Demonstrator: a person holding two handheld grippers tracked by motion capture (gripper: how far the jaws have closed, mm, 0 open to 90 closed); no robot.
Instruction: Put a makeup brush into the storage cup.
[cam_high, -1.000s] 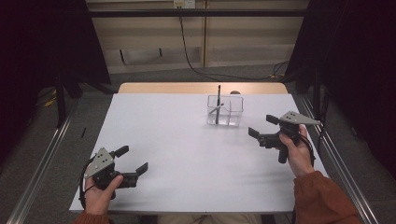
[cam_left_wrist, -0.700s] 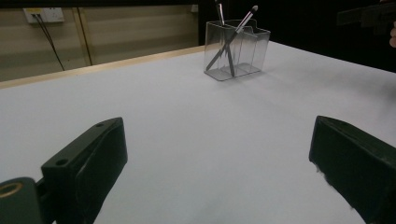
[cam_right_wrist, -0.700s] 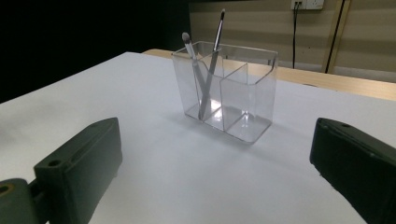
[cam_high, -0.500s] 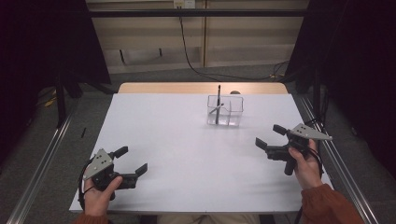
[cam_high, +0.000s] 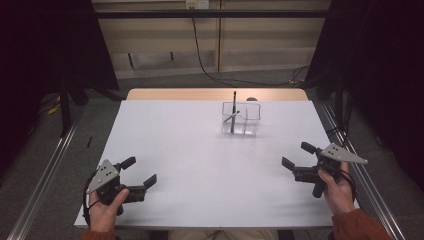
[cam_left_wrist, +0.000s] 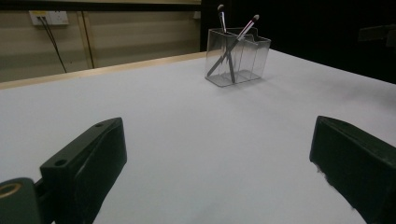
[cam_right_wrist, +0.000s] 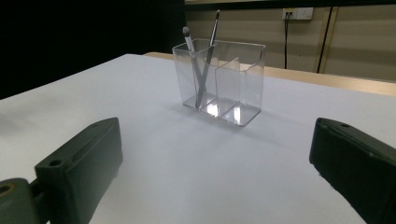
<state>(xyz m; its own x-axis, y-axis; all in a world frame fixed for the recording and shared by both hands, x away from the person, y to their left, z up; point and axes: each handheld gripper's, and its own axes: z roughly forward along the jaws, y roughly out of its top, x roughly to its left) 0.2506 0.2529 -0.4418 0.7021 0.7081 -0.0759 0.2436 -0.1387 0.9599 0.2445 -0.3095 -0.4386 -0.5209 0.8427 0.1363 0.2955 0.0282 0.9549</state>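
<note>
Brushes (cam_right_wrist: 201, 65), two of them, stood crossed in one end compartment of a clear organiser (cam_high: 241, 118) near the far edge of the white bench (cam_high: 200, 150), right of its middle. The left hand-held gripper (cam_high: 136, 172) rested by the near left corner, jaws spread wide and holding nothing. The right hand-held gripper (cam_high: 297, 159) sat close to the right edge, jaws likewise wide and empty. Both were well apart from the organiser.
</note>
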